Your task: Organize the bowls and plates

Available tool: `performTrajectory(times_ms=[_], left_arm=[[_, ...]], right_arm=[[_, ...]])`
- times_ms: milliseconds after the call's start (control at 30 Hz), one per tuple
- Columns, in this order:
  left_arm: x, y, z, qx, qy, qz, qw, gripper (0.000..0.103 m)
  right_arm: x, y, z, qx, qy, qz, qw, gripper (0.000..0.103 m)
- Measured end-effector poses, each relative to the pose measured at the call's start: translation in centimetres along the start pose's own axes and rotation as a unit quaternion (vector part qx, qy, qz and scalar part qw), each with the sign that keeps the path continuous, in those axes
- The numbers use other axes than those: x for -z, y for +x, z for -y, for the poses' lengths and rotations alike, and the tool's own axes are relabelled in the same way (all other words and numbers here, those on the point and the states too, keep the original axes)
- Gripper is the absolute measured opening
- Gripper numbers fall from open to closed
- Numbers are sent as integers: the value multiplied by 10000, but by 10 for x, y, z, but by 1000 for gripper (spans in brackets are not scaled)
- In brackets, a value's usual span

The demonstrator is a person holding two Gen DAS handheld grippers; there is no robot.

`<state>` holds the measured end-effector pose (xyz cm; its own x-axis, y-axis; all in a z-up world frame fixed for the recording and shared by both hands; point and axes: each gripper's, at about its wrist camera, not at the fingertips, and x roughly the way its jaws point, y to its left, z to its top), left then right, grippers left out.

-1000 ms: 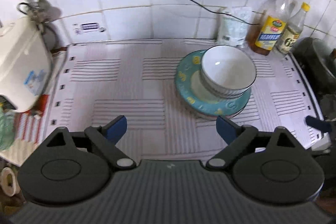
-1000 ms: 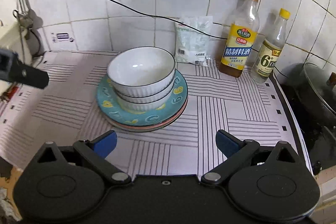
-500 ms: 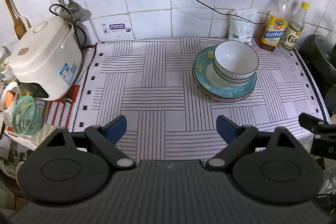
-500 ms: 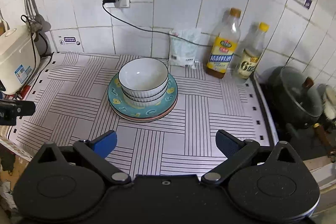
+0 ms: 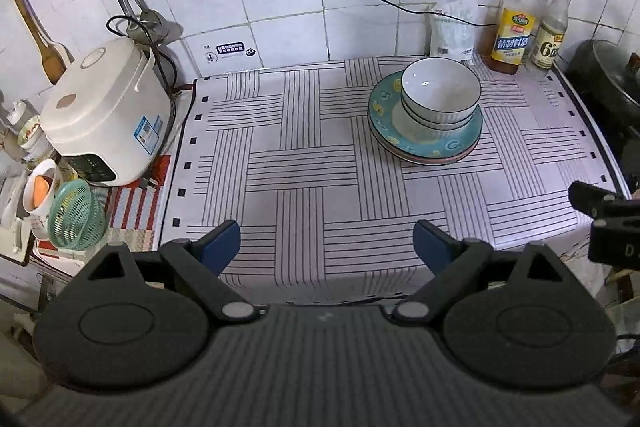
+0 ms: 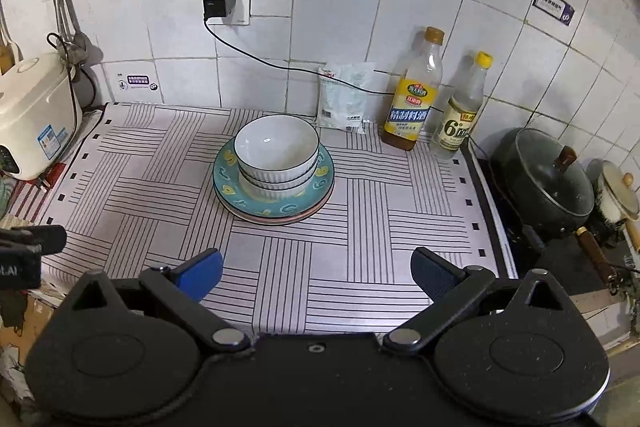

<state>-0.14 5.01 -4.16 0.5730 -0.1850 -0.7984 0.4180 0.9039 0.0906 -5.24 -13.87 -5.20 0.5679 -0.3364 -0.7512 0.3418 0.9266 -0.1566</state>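
Note:
White ribbed bowls (image 5: pixel 440 95) (image 6: pixel 277 155) sit nested on a teal plate (image 5: pixel 436 147) (image 6: pixel 276 205) with yellow marks, itself stacked on a pinkish plate, toward the back of the striped cloth (image 5: pixel 304 187) (image 6: pixel 160 187). My left gripper (image 5: pixel 327 245) is open with nothing between its blue pads, held back over the cloth's front edge, far from the stack. My right gripper (image 6: pixel 316 269) is open too and holds nothing, also near the front edge. Each gripper's tip shows at the side of the other's view.
A white rice cooker (image 5: pixel 104 115) (image 6: pixel 32 115) stands at the left with a green basket (image 5: pixel 76 215) in front. Two bottles (image 6: pixel 414 95) and a white bag (image 6: pixel 346 99) line the back wall. A lidded dark pot (image 6: pixel 548 179) sits at the right.
Both grippers have pulled back and up from the stack, so the whole counter now shows. The bowls and plates have not moved. Both stay open.

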Motion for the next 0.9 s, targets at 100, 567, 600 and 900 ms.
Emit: performTrajectory(times_ms=[100, 567, 600, 900], left_arm=[[2, 0, 0, -28, -58, 2, 10000, 98], [11, -11, -2, 0, -54, 375, 9993, 98], [12, -12, -3, -2, -70, 417, 9991, 98], [21, -19, 3, -31, -11, 614, 9981, 98]], right_arm=[[1, -5, -2, 83, -47, 1, 10000, 102], [11, -15, -1, 166, 212, 372, 9989, 102], [12, -17, -2, 158, 216, 423, 9987, 102], [22, -25, -1, 225, 187, 657, 9974, 102]])
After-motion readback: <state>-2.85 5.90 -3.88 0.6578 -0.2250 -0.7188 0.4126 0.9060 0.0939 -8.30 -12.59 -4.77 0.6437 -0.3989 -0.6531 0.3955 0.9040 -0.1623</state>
